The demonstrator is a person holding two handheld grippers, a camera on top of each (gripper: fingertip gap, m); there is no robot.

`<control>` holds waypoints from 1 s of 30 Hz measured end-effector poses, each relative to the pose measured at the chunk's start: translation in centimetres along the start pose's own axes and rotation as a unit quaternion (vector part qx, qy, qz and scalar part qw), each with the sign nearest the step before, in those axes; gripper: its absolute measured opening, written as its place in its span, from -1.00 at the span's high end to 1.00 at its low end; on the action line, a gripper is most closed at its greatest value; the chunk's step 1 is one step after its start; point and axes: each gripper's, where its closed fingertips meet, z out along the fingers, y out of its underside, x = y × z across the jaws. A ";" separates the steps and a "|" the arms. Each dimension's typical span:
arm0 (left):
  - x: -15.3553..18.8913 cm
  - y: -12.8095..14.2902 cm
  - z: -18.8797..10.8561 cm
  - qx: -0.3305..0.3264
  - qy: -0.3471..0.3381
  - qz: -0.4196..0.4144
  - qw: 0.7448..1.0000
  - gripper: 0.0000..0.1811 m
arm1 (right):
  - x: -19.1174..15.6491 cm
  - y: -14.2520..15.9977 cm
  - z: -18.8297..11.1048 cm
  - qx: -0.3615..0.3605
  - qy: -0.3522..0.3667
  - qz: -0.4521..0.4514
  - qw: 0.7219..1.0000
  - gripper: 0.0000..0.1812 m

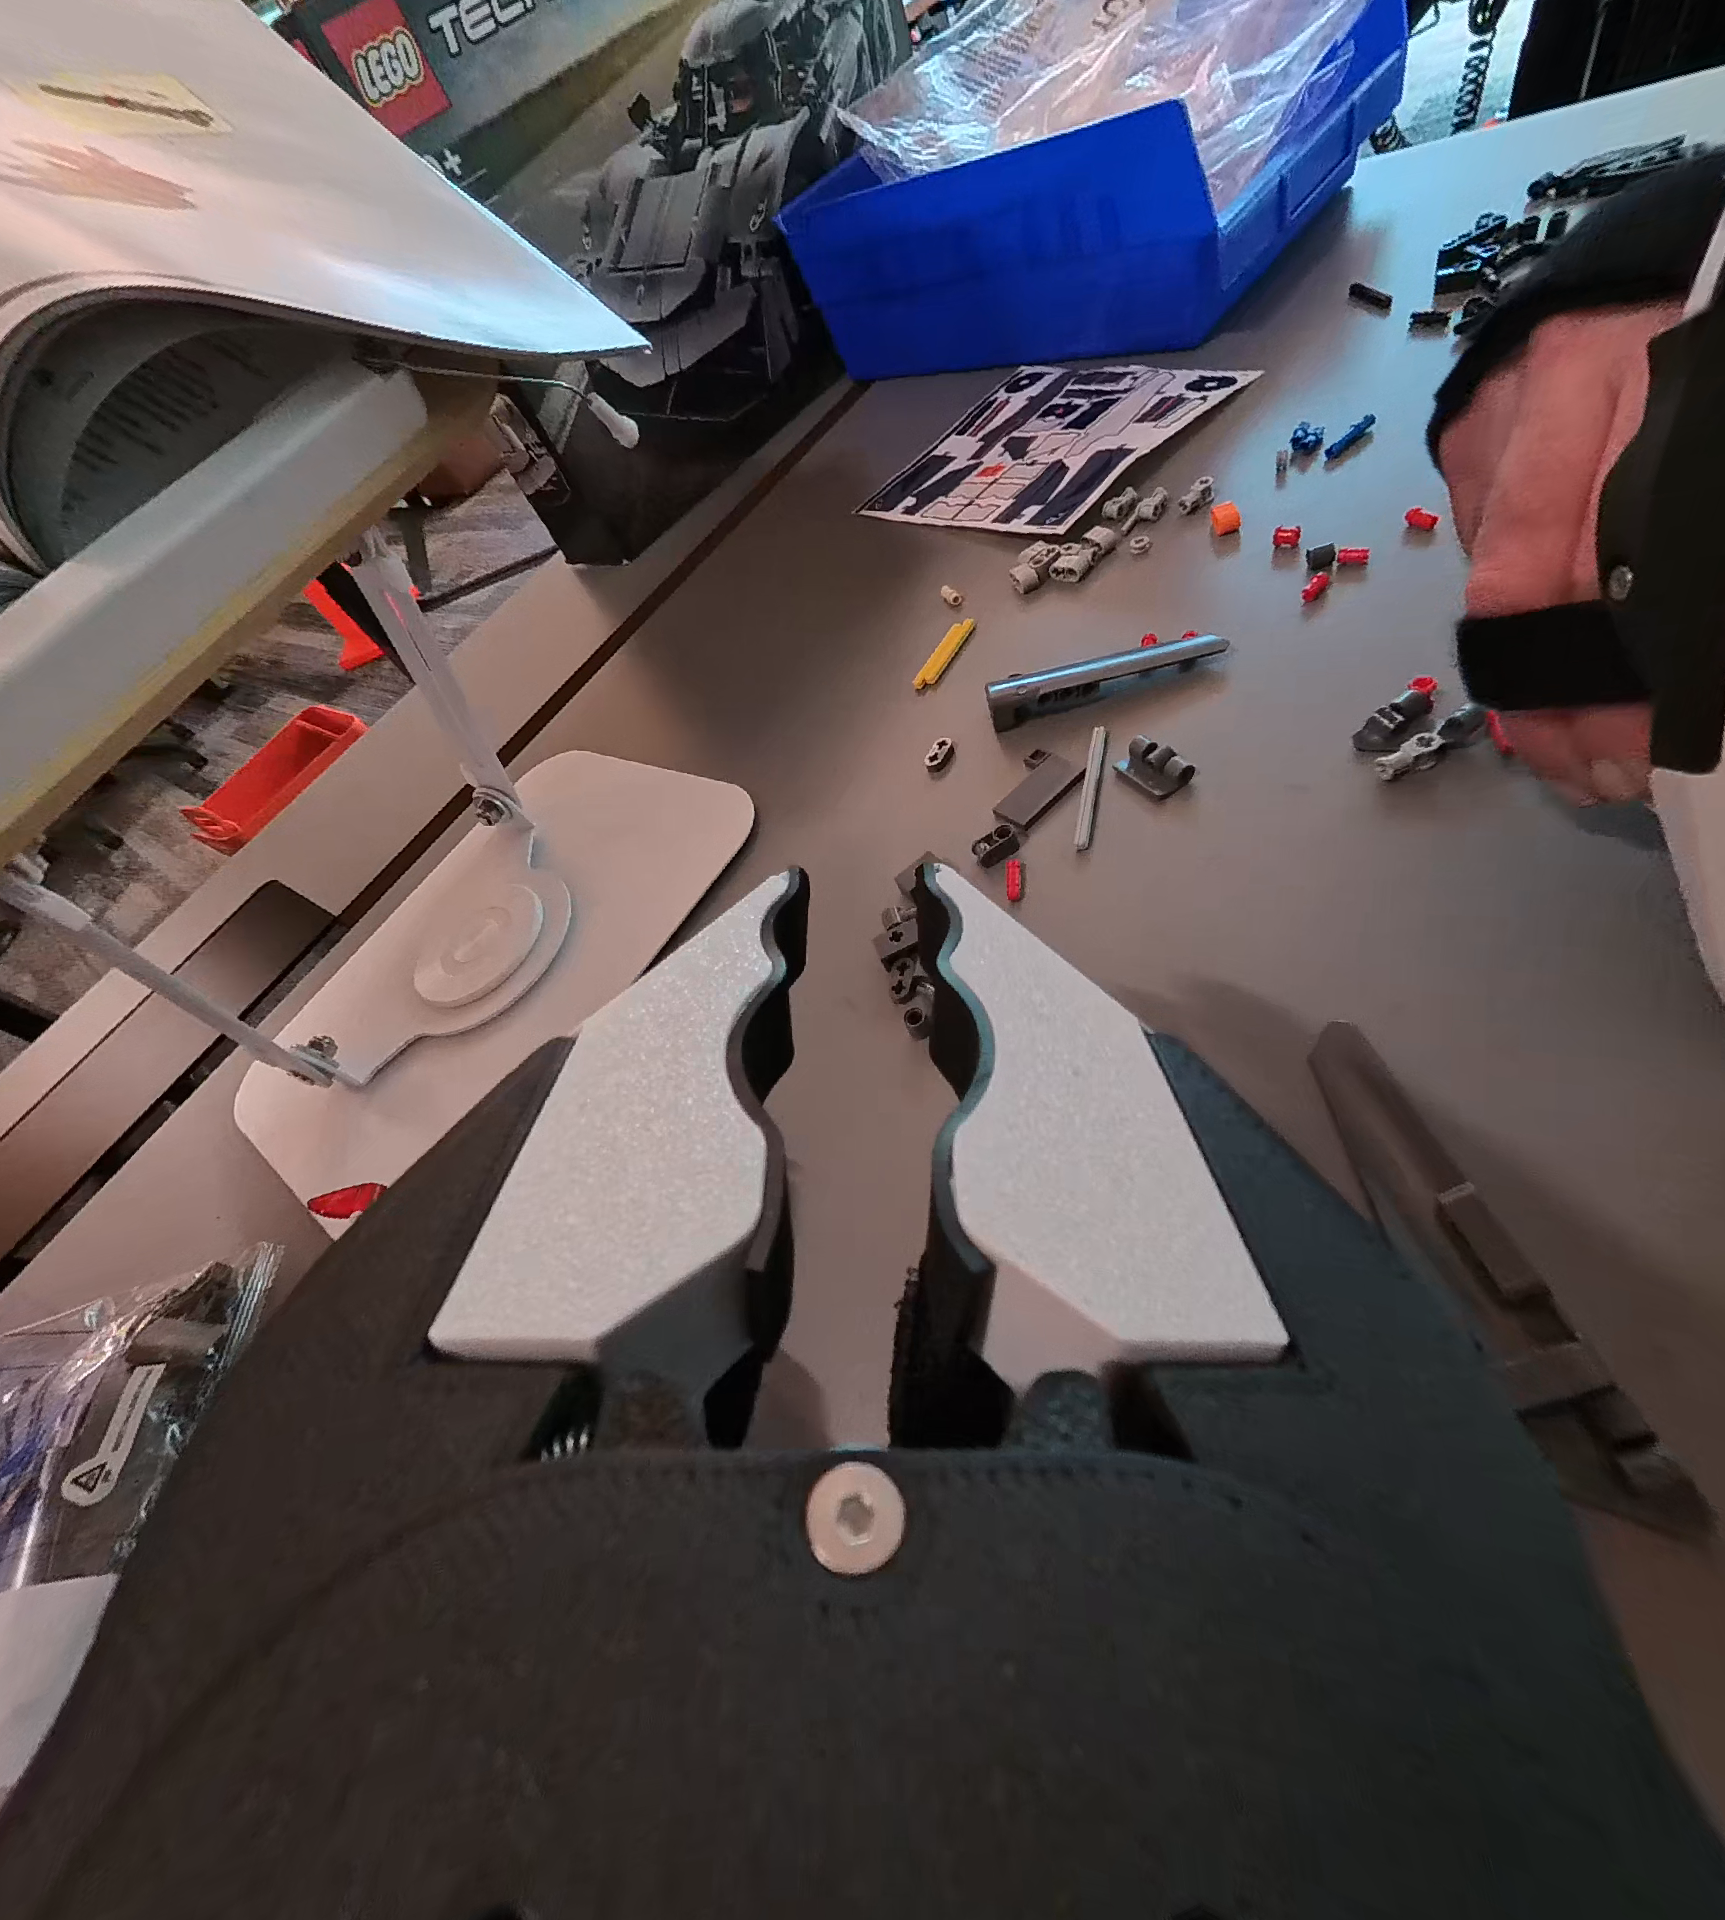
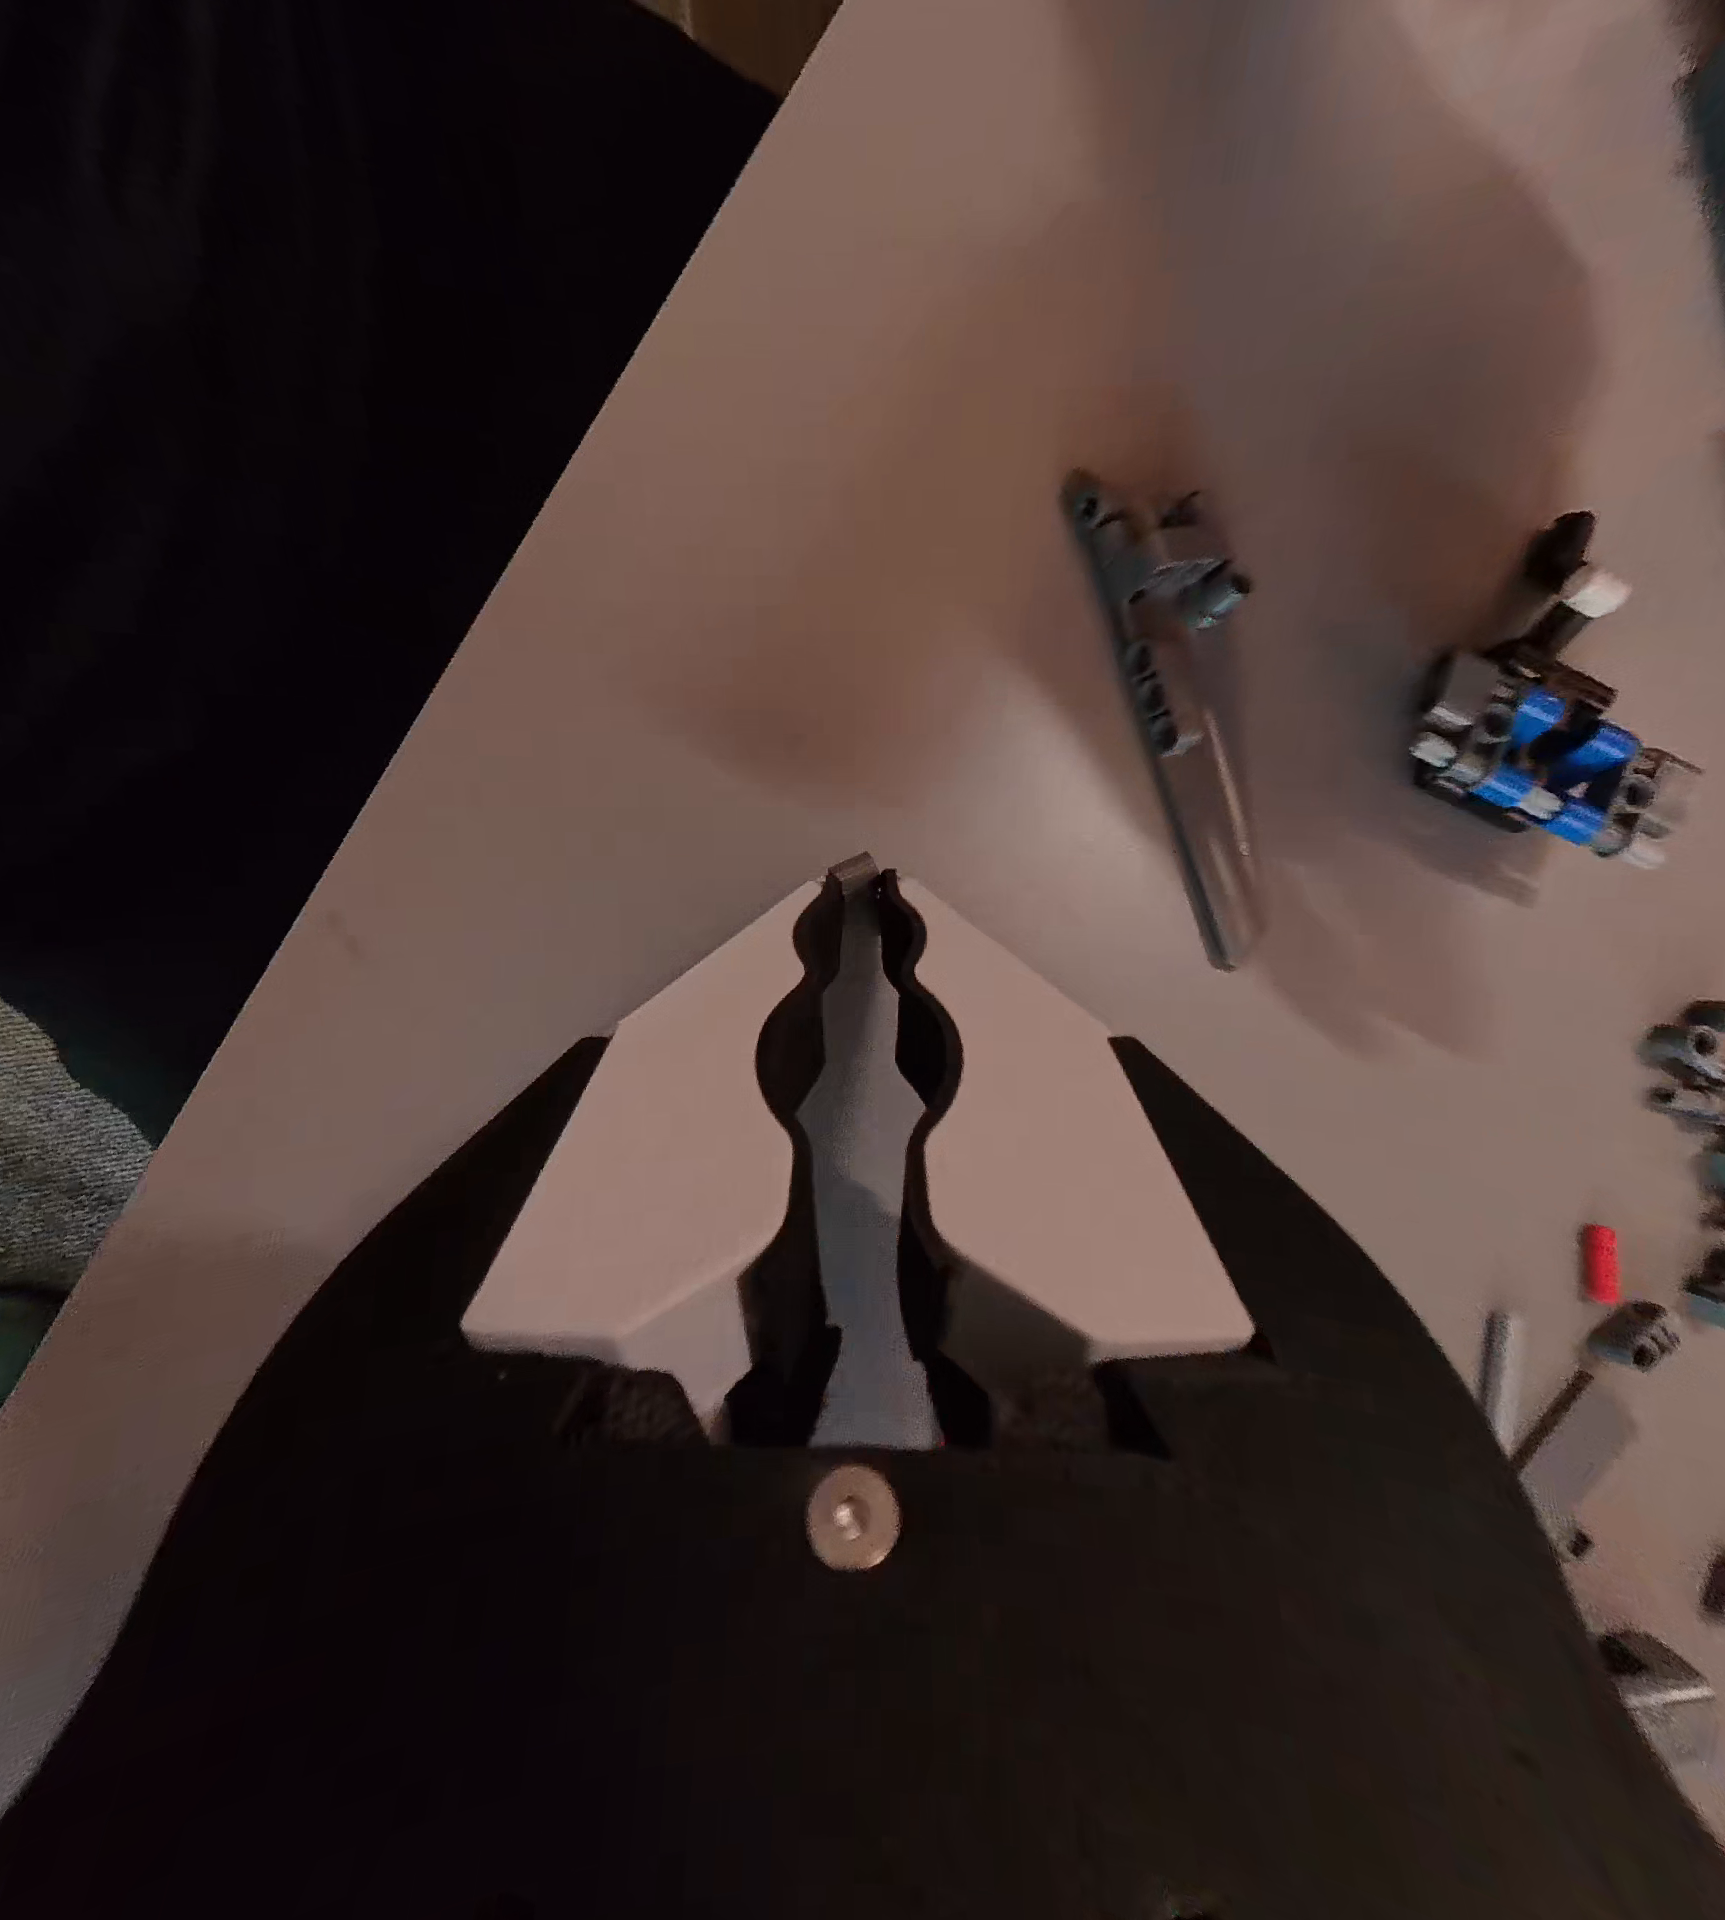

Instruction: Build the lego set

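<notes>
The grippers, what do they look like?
Both the left gripper and the right gripper have a black textured body, a silver screw, and pale wedge-shaped fingers with wavy black inner edges. The hand has a black sleeve and strap.

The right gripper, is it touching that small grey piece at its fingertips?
Touching. The right wrist view shows the right gripper nearly closed, its tips pinching a small grey piece that pokes out between them, above the table.

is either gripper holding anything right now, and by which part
The right gripper pinches a small grey piece at its fingertips; only its top end sticks out. The left gripper is open and holds nothing.
</notes>
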 end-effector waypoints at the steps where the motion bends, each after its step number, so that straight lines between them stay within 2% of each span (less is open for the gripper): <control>1: 0.0 0.0 0.0 0.000 0.000 0.001 1.000 0.80 | -0.1 0.1 0.2 -0.002 -0.005 0.000 1.000 0.95; 5: 0.0 0.1 0.1 -0.002 -0.001 0.004 1.000 0.80 | 0.0 0.1 0.2 -0.006 0.005 0.000 1.000 0.91; 10: 0.1 0.2 0.1 -0.003 -0.001 0.003 1.000 0.80 | 0.6 0.1 -1.1 -0.020 0.066 0.046 0.997 0.65; 13: 0.0 0.2 0.1 -0.005 -0.004 0.004 1.000 0.80 | 0.9 0.4 -1.8 -0.029 0.127 0.131 0.983 0.72; 18: 0.1 0.3 0.1 -0.005 -0.004 0.004 1.000 0.80 | -0.6 -0.4 -0.6 0.008 0.151 0.269 0.951 0.69; 22: 0.1 0.3 0.1 -0.006 -0.005 0.004 1.000 0.81 | -0.3 -0.3 -0.2 0.018 0.183 0.312 0.932 0.63; 30: 0.2 -0.2 -0.3 0.002 -0.008 0.009 1.000 0.81 | 1.6 0.2 0.4 0.014 0.164 0.314 0.935 0.64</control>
